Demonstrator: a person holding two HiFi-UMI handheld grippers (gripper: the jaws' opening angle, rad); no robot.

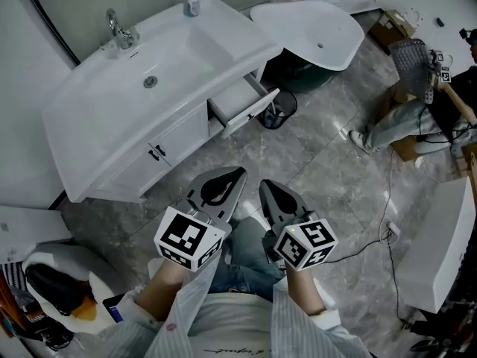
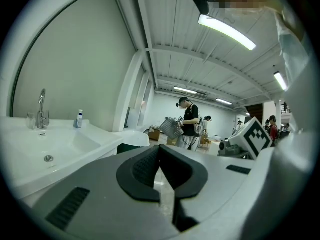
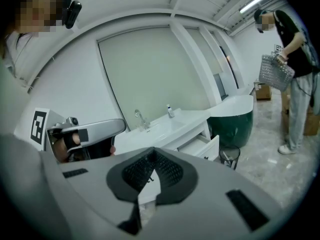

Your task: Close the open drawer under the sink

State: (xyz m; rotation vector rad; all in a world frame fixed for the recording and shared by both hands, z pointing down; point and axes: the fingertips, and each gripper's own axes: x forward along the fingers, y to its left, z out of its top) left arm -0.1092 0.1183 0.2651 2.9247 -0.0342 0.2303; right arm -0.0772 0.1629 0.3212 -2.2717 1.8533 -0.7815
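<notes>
Both grippers are held low and close to the body, side by side, tips aimed at the vanity cabinet (image 1: 179, 136). The left gripper (image 1: 229, 179) has its jaws clenched tip to tip with nothing between them. The right gripper (image 1: 272, 194) is likewise clenched and empty. Both are well apart from the drawer (image 1: 242, 107).

The drawer is white and stands pulled out of the cabinet's right end, below the sink (image 1: 149, 73) and just beside a waste bin (image 1: 279, 109). Its interior appears pale; contents cannot be made out. Its front panel runs parallel to the cabinet face, and the box projects out over the floor (image 1: 328, 170).
</notes>
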